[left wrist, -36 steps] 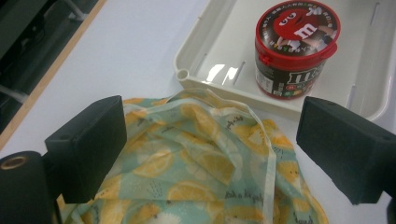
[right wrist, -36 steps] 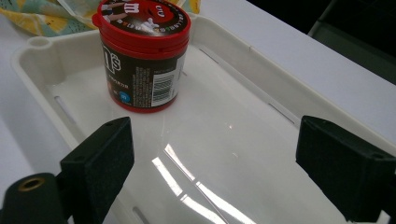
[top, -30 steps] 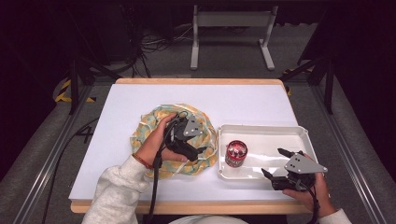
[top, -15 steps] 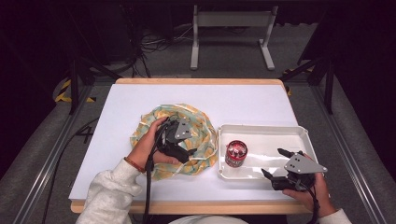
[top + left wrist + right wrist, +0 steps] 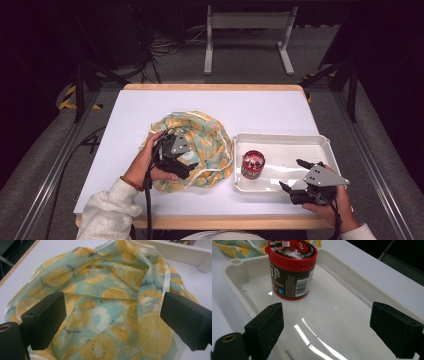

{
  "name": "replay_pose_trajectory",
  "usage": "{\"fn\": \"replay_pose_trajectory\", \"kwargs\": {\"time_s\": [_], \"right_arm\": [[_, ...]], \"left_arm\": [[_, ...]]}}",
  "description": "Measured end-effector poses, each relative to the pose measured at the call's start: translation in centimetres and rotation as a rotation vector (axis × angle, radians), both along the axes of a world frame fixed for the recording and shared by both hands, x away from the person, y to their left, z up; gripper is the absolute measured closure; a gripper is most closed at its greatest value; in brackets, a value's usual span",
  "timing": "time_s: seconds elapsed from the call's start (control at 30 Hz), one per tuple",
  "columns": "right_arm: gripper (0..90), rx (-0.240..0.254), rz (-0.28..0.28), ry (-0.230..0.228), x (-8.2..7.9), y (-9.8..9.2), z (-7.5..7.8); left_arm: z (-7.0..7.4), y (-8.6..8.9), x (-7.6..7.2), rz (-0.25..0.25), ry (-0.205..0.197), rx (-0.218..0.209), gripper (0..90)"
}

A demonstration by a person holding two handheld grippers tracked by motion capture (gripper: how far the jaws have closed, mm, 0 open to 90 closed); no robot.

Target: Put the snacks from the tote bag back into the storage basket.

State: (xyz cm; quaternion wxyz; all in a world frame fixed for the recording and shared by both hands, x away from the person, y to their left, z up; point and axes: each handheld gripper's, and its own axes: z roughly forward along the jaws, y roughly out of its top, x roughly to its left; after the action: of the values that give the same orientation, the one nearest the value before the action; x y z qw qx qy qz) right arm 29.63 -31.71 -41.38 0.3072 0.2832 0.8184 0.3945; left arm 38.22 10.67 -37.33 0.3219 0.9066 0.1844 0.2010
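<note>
Left gripper (image 5: 184, 166) jaws newly spread over cloth (image 5: 210, 135); beside it, tray (image 5: 280, 140), candy tub (image 5: 253, 164).

We see bare white table (image 5: 260, 107) from ten to two o'clock, open for a hand to pass. A crumpled fruit-print cloth (image 5: 200, 137) covers the centre-left. At four o'clock a white tray (image 5: 292, 139) raises a low rim; a red-lidded candy tub (image 5: 253, 164) stands upright at its nine o'clock end, the remaining floor bare.
</note>
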Motion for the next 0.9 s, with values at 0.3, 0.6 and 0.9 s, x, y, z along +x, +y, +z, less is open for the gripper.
{"fn": "replay_pose_trajectory", "kwargs": {"time_s": [0.3, 0.6, 0.9], "right_arm": [[12.7, -0.004, 0.006, 0.003, 0.0, 0.1, 0.0], [12.7, -0.01, 0.022, 0.0, 0.2, 0.4, 0.0], [12.6, -0.015, 0.036, -0.004, 0.3, 0.7, 0.0]], "left_arm": [[-1.0, 1.7, -1.2, 0.033, -0.034, -0.026, 7.3], [-1.9, 3.8, -2.4, 0.081, -0.07, -0.102, 7.5], [-2.9, 5.8, -3.1, 0.119, -0.083, -0.16, 7.7]]}}
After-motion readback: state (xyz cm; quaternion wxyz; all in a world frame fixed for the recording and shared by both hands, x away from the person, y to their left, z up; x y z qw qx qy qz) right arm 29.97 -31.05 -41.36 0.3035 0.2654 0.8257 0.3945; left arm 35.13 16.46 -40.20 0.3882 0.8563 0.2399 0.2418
